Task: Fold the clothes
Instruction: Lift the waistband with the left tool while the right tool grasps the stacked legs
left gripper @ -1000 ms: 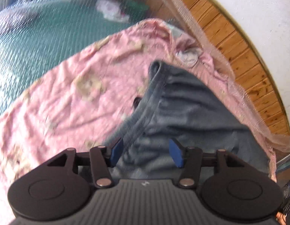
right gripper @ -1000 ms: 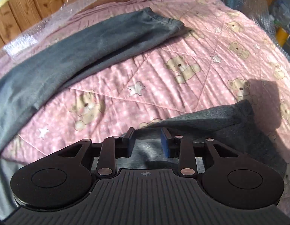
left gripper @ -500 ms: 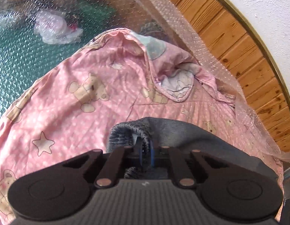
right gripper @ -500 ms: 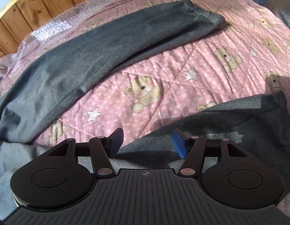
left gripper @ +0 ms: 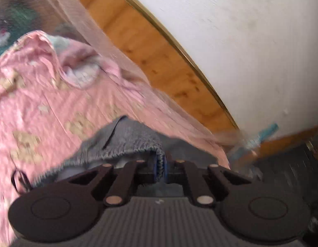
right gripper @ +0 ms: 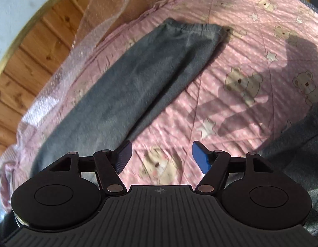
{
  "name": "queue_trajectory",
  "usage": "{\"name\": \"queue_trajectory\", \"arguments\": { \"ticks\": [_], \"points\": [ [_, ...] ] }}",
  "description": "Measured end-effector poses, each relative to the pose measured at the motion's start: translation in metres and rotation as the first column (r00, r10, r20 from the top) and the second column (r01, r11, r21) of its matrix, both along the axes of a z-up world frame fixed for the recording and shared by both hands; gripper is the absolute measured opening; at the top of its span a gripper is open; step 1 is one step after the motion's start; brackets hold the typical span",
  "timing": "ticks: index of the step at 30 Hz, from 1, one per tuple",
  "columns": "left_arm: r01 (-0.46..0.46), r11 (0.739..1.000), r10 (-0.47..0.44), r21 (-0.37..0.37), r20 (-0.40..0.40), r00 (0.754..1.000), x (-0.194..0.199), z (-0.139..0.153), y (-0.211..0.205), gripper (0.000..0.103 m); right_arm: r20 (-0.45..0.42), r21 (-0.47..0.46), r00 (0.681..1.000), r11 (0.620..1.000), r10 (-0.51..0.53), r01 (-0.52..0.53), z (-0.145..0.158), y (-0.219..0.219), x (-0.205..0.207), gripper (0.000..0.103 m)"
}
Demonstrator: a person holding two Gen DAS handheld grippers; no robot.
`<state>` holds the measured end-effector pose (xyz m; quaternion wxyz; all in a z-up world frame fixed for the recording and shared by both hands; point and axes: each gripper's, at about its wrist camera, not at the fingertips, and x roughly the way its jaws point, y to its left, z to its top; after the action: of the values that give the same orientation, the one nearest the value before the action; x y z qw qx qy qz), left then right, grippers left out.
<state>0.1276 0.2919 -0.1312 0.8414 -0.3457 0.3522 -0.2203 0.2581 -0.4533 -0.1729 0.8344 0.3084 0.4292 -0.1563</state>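
Left claw (left gripper: 159, 163) pinching the grey trousers' (left gripper: 126, 140) ribbed edge, view blurred, right claw (right gripper: 160, 156) spreading with nothing between, trouser leg (right gripper: 138, 86) on pink quilt (right gripper: 251, 65), far-right grey cloth cut off.

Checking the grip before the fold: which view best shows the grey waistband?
The left wrist view: the left tool is shut on the ribbed grey waistband. The right wrist view shows only a trouser leg, no waistband.

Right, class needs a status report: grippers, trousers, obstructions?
Left gripper shut on grey trousers. Right gripper opening, nothing between. Trouser leg flat on pink quilt. No obstruction seen.
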Motion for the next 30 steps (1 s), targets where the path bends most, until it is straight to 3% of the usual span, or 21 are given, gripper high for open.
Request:
{"name": "queue_trajectory", "arguments": {
  "ticks": [2,6,9,12,14,19,24,25,28,30],
  "points": [
    [0.093,0.995,-0.089,0.026,-0.117,0.989,-0.057,-0.016,-0.013,0.006,0.039,0.011,0.999,0.999,-0.035,0.035,0.010,-0.009,0.003,0.076],
    [-0.017,0.998,0.039,0.066,-0.345,0.938,-0.133,-0.075,0.007,0.006,0.064,0.033,0.997,0.998,-0.051,0.049,0.015,-0.021,0.012,0.081],
    [-0.134,0.989,0.147,0.060,-0.387,0.910,-0.154,-0.097,0.029,0.006,0.043,0.045,0.999,0.999,-0.032,0.030,0.007,-0.021,0.028,0.081],
    [-0.159,0.985,0.172,0.067,-0.359,0.917,-0.149,-0.092,0.039,0.006,0.026,0.051,0.999,0.998,-0.039,0.038,0.000,-0.024,0.044,0.082],
    [-0.163,0.984,0.176,0.067,-0.333,0.926,-0.144,-0.083,0.043,0.006,0.011,0.031,0.998,0.997,-0.067,0.067,-0.003,-0.027,0.053,0.082],
    [-0.156,0.985,0.171,0.072,-0.324,0.930,-0.142,-0.073,0.053,0.006,0.041,0.097,0.995,0.992,-0.088,0.083,-0.016,-0.043,0.073,0.080],
    [-0.126,0.988,0.150,0.088,-0.369,0.917,-0.143,-0.081,0.051,0.007,0.036,0.006,0.999,1.000,-0.001,0.000,-0.010,-0.030,0.122,0.078],
    [-0.122,0.989,0.146,0.088,-0.375,0.915,-0.142,-0.082,0.052,0.007,-0.004,-0.037,1.000,0.999,0.016,-0.016,-0.013,-0.025,0.133,0.070],
    [-0.130,0.989,0.149,0.076,-0.360,0.921,-0.138,-0.081,0.056,0.007,-0.060,-0.125,0.997,0.991,0.045,-0.052,-0.012,-0.015,0.147,0.000],
    [-0.146,0.987,0.158,0.064,-0.331,0.930,-0.136,-0.075,0.061,0.007,-0.081,-0.173,0.995,0.982,0.060,-0.073,-0.008,-0.010,0.152,0.000]
  ]
}}
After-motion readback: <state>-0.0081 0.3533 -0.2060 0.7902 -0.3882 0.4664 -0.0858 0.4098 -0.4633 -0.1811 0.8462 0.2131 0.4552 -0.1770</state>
